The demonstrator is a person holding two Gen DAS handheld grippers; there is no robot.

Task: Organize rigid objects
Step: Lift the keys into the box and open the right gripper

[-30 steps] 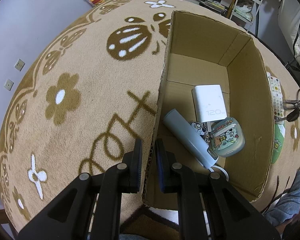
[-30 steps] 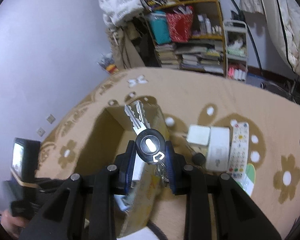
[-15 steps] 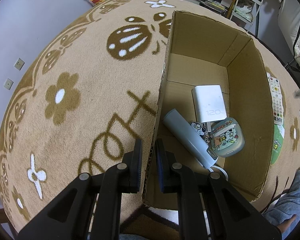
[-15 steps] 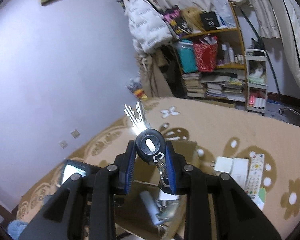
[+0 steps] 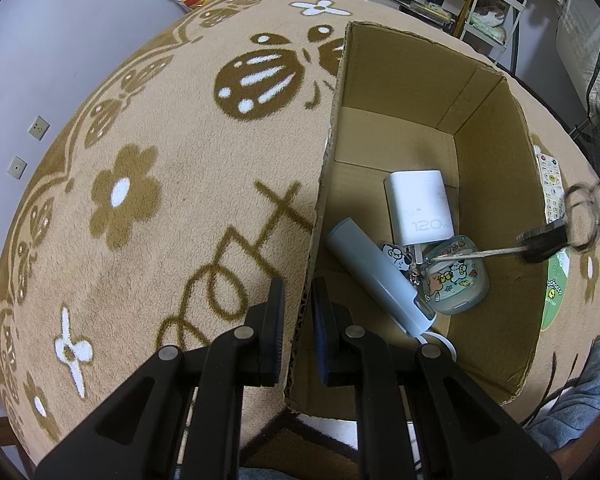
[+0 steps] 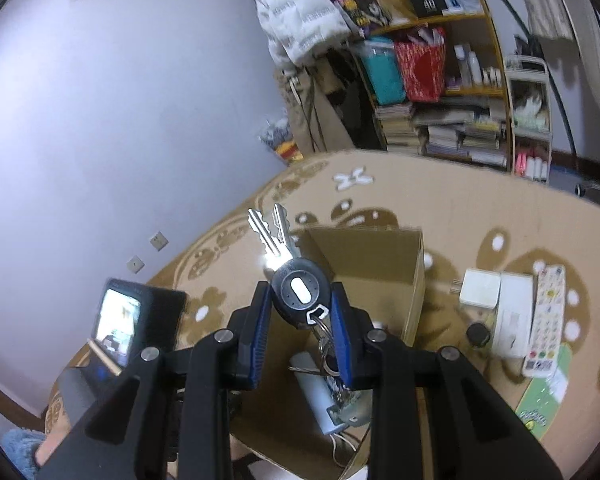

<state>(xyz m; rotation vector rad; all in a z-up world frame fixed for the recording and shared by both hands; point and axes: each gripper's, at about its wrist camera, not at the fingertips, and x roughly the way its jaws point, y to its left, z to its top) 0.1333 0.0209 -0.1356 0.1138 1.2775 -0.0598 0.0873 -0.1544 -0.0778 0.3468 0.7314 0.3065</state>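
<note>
Left gripper [image 5: 298, 312]: jaws clamped on the near part of the left wall of the cardboard box [image 5: 496, 200], one pad outside the wall, one inside. The box sits open-topped on a tan rug [image 5: 160, 160] with brown flower and beetle motifs.

Box contents, left wrist view: a white charger block [image 5: 418, 204] marked "120" lies flat near the box centre. A pale blue cylinder [image 5: 376, 272] lies at about 7 o'clock from the charger, angled toward the near wall, touching a cartoon tag at its side. A rounded cartoon-printed case [image 5: 458, 284] rests at 5 o'clock from the charger, just beside the cylinder's lower end. A white cord loop shows at the cylinder's near tip.

Right gripper [image 6: 302, 316]: blue-padded jaws closed on the black oval head of a key bunch [image 6: 298, 294]. Two silver blades point toward 11 o'clock beyond the fingertips; the ring and further keys hang below between the jaws. In the left wrist view the key bunch [image 5: 542, 240] appears above the box's right wall, blades pointing toward 9 o'clock over the cartoon case, slightly blurred. It is not resting on anything in the box.

Outside the box, right wrist view, at 3 o'clock from it: a white adapter [image 6: 480, 288], a white flat box [image 6: 512, 312], a remote control [image 6: 546, 316], a small dark round item and a green card, all on the rug
</note>
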